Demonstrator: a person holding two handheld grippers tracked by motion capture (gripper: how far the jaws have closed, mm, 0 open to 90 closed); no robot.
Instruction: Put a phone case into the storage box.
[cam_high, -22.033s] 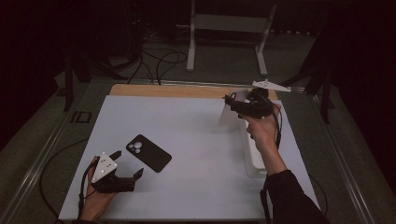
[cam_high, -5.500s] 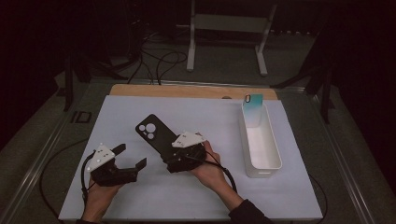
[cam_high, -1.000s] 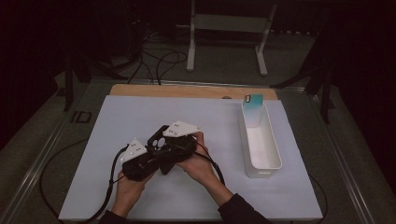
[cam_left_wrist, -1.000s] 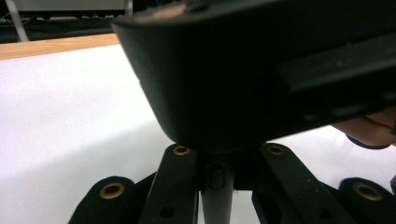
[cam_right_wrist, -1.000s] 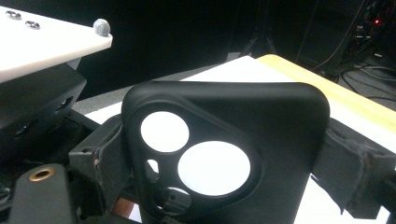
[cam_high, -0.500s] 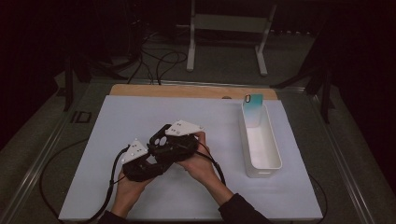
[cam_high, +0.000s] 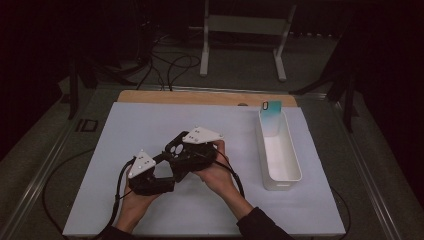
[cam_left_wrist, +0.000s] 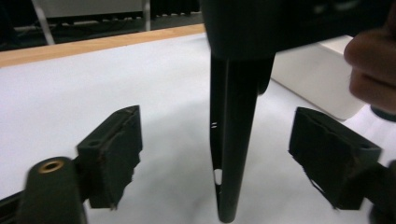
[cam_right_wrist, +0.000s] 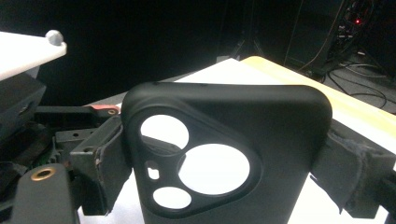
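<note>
- Holding black phone case (cam_right_wrist: 224, 154) in right gripper (cam_high: 186, 152): pads pressed on both long edges, camera cutout end sticking out past the jaws, right gripper view.
- Standing wide apart, left gripper (cam_left_wrist: 224, 163) jaws, just been opening; case seen edge-on (cam_left_wrist: 231, 140) between them, clear gap to each pad, no contact.
- Case up off the white mat (cam_high: 150, 125), mid-table, slightly left of centre, high view.
- Left gripper (cam_high: 150, 177) just beside right, down-left of it, hands nearly touching.
- Sitting well right of both: white bin (cam_high: 280, 155), teal card (cam_high: 271, 112) upright at its far end.
- Wooden table edge (cam_high: 200, 97) beyond the mat.
</note>
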